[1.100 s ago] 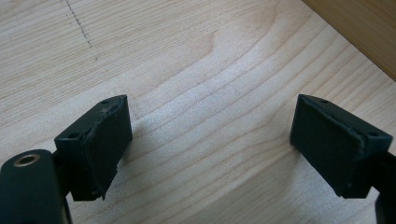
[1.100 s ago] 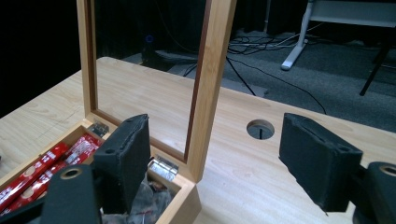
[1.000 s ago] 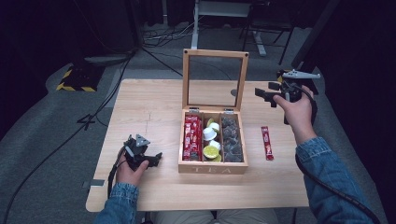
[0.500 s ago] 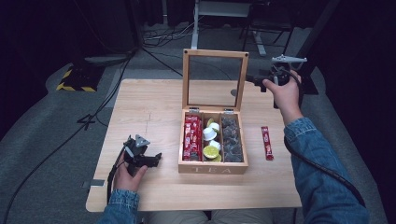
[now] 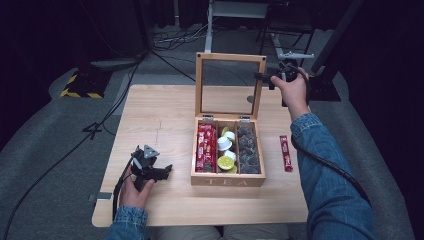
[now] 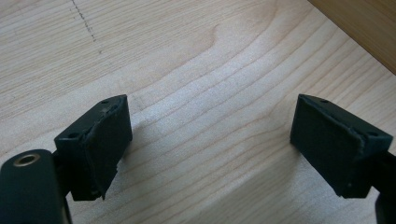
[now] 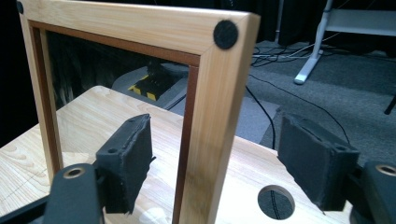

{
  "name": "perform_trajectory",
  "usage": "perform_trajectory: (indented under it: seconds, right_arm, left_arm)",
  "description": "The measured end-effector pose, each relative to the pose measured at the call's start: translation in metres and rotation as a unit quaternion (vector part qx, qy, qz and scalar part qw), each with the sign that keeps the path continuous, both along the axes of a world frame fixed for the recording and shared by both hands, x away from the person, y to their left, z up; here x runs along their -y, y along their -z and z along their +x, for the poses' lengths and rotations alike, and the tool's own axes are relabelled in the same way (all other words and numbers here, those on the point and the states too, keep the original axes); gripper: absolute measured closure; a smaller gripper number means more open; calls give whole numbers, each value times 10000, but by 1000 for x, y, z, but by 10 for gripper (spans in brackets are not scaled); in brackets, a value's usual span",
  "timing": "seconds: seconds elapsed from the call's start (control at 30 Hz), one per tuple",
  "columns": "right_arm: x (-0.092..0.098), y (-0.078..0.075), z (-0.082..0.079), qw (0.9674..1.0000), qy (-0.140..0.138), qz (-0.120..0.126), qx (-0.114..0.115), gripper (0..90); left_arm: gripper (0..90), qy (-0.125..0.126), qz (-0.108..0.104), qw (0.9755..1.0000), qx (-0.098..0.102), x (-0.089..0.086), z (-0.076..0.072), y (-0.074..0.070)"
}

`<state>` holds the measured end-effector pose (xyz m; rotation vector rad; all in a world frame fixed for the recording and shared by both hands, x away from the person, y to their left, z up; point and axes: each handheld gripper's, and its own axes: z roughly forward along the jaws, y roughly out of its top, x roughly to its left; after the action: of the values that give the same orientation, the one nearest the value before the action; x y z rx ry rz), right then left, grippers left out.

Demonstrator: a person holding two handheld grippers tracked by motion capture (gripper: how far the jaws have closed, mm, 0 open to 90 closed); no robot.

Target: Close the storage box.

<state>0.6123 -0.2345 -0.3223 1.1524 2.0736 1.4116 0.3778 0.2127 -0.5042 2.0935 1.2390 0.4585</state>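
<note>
I have the left gripper [image 5: 165, 171] low over the surface [image 5: 160, 120], its jaws spread with only bare wood between them; the tea box [image 5: 227, 177] lies just ahead of its tips, apart from them. Inside the box I see red packets [image 5: 205, 149], round pods [image 5: 226, 162] and dark bags [image 5: 247, 150]. A red stick packet [image 5: 285, 153] lies beyond the box, below my right forearm. My right gripper [image 5: 264, 77] is at the upright lid [image 5: 230, 57], its jaws spread and having just narrowed a little, with the lid's side rail [image 7: 210, 130] standing between the pads, neither pad pressing on it
</note>
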Motion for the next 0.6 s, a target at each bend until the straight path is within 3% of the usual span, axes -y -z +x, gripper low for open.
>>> perform_trajectory:
  seconds: [0.37, 0.5, 0.6]
  right_arm:
    - [-12, 6, 10, 9998, -111, -95, -108, 290]
    - [-13, 6, 11, 9998, -151, -3, -149, 302]
    - [-14, 6, 11, 9995, -248, 70, -181, 362]
  left_arm:
    - [130, -3, 8, 10000, 10, 0, 0, 0]
    - [131, -1, 3, 10000, 6, 0, 0, 0]
    - [131, -5, 0, 10000, 5, 0, 0, 0]
